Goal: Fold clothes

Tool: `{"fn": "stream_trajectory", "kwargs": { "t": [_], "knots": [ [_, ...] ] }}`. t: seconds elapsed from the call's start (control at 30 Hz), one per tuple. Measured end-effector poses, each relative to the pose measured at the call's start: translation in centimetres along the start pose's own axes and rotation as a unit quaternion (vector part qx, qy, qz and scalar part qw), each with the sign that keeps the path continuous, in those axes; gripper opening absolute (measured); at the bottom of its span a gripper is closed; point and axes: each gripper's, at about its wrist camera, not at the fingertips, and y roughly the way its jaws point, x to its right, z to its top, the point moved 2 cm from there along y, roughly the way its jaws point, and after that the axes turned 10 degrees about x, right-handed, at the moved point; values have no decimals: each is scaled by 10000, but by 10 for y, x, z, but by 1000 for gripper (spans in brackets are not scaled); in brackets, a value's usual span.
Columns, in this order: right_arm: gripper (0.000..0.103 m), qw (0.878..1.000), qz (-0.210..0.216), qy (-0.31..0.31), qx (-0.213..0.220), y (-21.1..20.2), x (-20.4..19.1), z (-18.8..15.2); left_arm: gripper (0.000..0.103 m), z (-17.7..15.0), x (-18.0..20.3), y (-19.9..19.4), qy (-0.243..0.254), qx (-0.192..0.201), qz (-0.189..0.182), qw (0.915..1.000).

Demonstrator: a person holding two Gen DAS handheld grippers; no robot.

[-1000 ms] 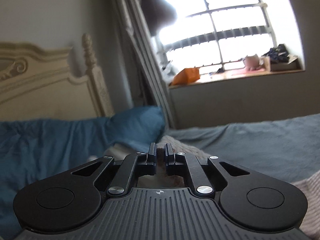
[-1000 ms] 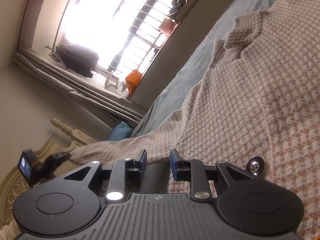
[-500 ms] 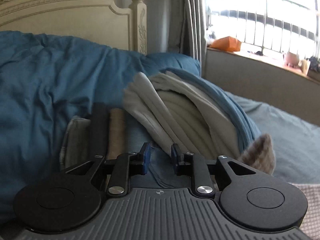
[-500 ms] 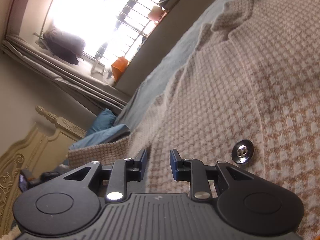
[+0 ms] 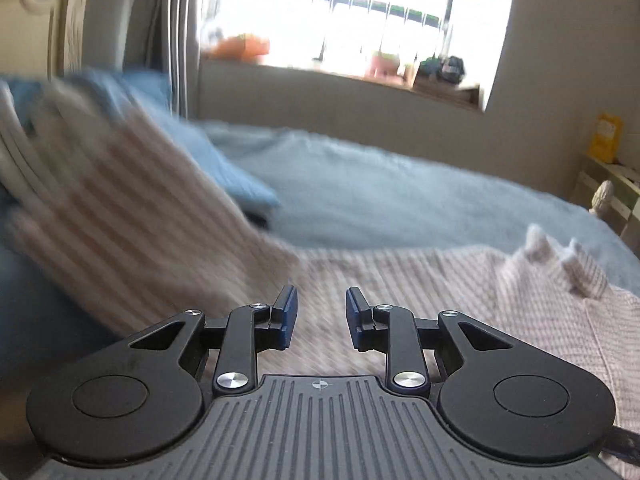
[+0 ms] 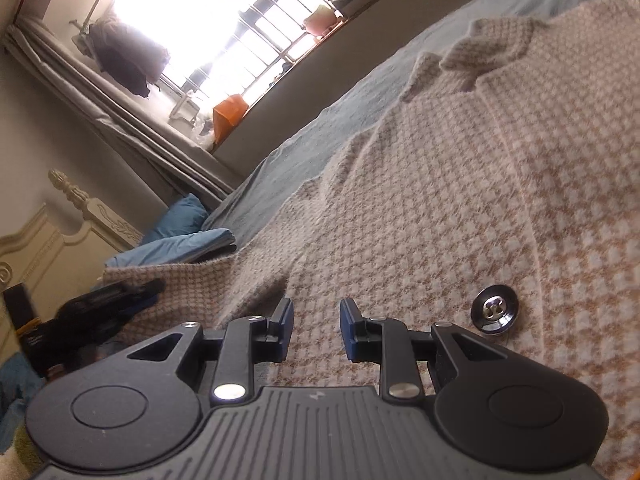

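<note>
Both of my black two-finger tools had their blue-padded jaws a narrow way apart with nothing pinched between them. My left gripper [image 5: 318, 312] had just been opening its jaws, and it pointed down over the pink-and-beige houndstooth knitted cardigan [image 5: 460, 292] spread on the grey-blue bed cover [image 5: 380, 196]. From that blurred view I saw one sleeve [image 5: 132, 220] of the cardigan lying raised to the left, over a stack of blue and cream folded fabric [image 5: 224, 160]. My right gripper [image 6: 316, 326] hovered low over the cardigan's front, its pads clear of the knit as far as I could tell. Just to its right sat a round shiny metal button [image 6: 495, 309], and the collar [image 6: 492, 44] lay further up near the barred window [image 6: 256, 28].
</note>
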Motion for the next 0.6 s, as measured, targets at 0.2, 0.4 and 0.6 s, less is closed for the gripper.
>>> {"fn": "stream_trajectory", "kwargs": {
  "t": [0.2, 0.4, 0.6],
  "knots": [
    [28, 9976, -449, -520, 53, -31, -6, -5, 26, -22, 31, 29, -428, -86, -18, 9990],
    [28, 9882, -1118, -951, 445, -49, -4, 3, 26, -39, 32, 32, -739, -156, 210, 9969],
    [28, 9667, -2039, -1405, 649, -48, 4, 13, 27, -43, 65, 7, -491, -129, -369, 9980]
  ]
}}
